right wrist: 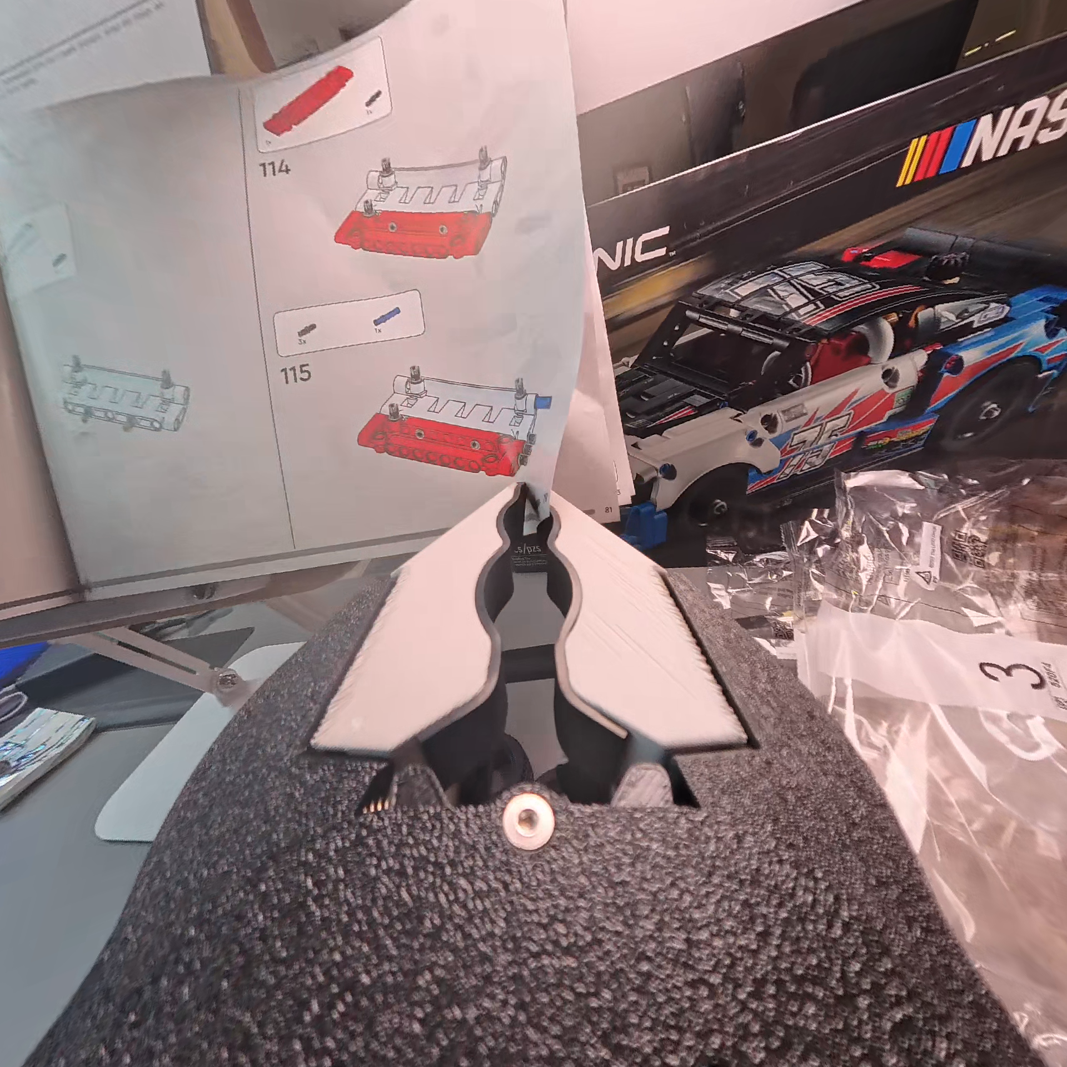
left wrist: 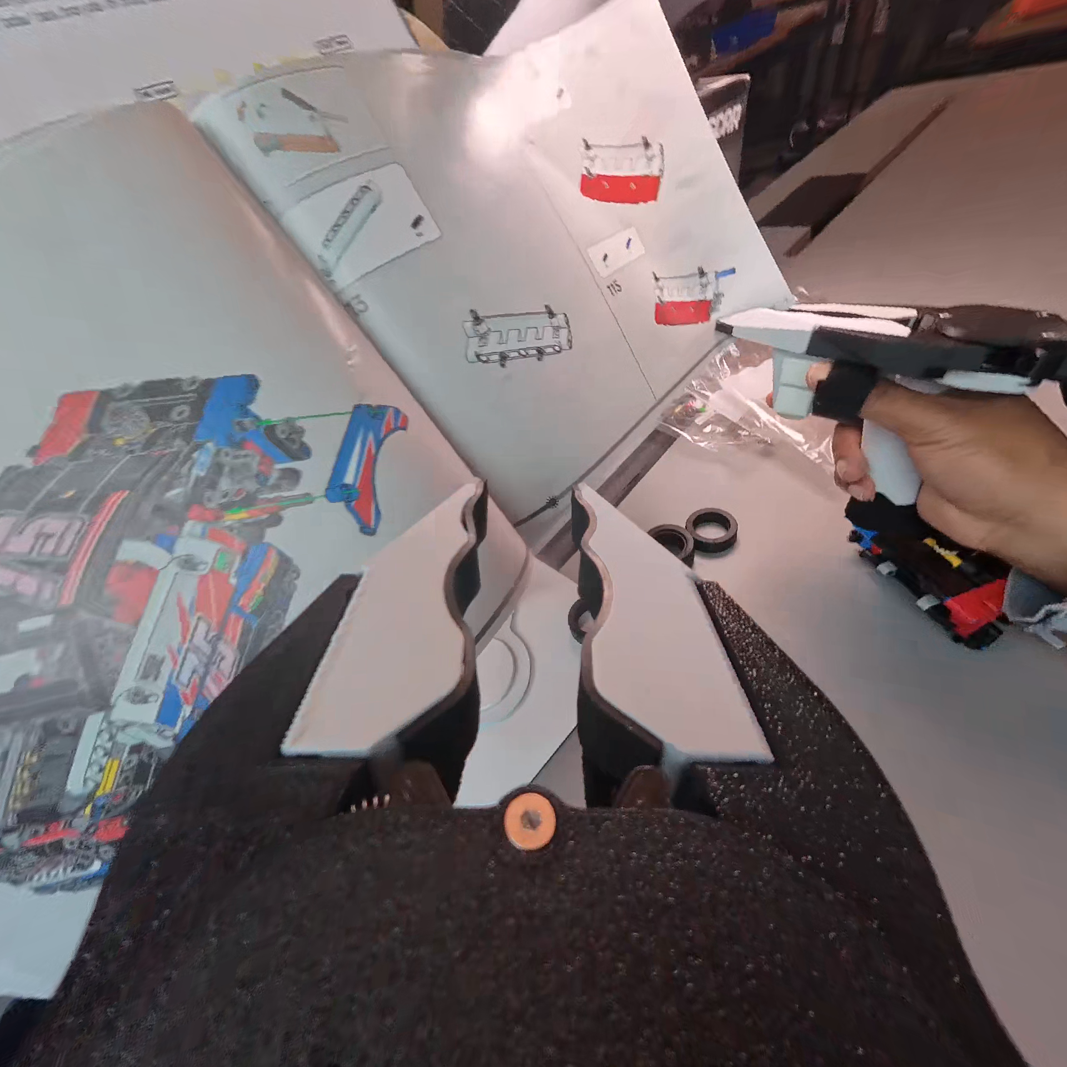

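The right claw (right wrist: 528, 491) pinches the lifted page (right wrist: 404, 260) by its lower corner, the page standing nearly upright; the left claw (left wrist: 528, 502) hangs released over the booklet (left wrist: 173, 404).

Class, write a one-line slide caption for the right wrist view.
Right gripper shut on the corner of an instruction booklet page, with a model car box and plastic bags alongside.

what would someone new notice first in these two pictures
The right hand-held gripper is pinched shut on the lower corner of a lifted page of the open instruction booklet, which fills the left of both views. Behind it on the right stands a dark box picturing a race car, with clear plastic bags in front. The left hand-held gripper hangs open near two small black tyres on the table.
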Demonstrator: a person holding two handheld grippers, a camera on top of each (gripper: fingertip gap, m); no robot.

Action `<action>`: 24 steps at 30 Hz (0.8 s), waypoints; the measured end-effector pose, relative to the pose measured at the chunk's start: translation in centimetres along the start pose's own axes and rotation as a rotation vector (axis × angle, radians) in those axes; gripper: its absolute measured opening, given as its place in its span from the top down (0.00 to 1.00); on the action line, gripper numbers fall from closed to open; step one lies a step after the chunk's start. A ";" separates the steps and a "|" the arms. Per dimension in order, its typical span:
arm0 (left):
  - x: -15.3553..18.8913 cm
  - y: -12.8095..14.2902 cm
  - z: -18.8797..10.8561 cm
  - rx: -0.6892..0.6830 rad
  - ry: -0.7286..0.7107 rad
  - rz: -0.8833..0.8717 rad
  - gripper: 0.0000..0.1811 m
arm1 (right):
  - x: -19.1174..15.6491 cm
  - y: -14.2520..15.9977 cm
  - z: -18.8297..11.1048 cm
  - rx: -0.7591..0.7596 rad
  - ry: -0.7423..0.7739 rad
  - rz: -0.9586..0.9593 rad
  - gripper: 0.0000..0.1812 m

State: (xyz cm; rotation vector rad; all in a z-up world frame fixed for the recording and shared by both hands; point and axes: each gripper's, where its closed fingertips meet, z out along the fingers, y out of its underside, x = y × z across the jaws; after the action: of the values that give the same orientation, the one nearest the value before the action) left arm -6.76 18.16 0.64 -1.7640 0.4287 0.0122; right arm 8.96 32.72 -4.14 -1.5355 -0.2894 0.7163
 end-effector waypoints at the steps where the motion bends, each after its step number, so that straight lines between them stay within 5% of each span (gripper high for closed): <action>1: 0.4 0.1 0.6 -0.016 0.000 0.038 0.86 | 0.2 0.1 0.2 -0.006 0.008 -0.003 0.99; 10: -0.4 2.5 4.7 -0.218 -0.233 0.326 0.93 | 2.9 0.4 -0.5 -0.019 0.119 0.039 0.96; 17: -1.7 2.8 4.4 -0.181 -0.247 0.267 1.00 | 3.4 -3.4 -3.9 0.205 0.201 0.017 0.96; 21: -1.6 2.6 4.7 -0.187 -0.253 0.272 1.00 | -1.3 -6.0 -5.6 0.375 0.054 -0.151 0.98; 24: -1.6 2.6 4.9 -0.194 -0.260 0.289 1.00 | -9.0 -5.5 -6.6 0.412 -0.267 -0.316 1.00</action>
State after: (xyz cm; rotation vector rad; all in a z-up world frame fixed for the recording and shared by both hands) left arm -7.93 22.81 -2.56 -1.8452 0.5004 0.4976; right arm 7.22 22.77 3.13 -0.9759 -0.5359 0.6785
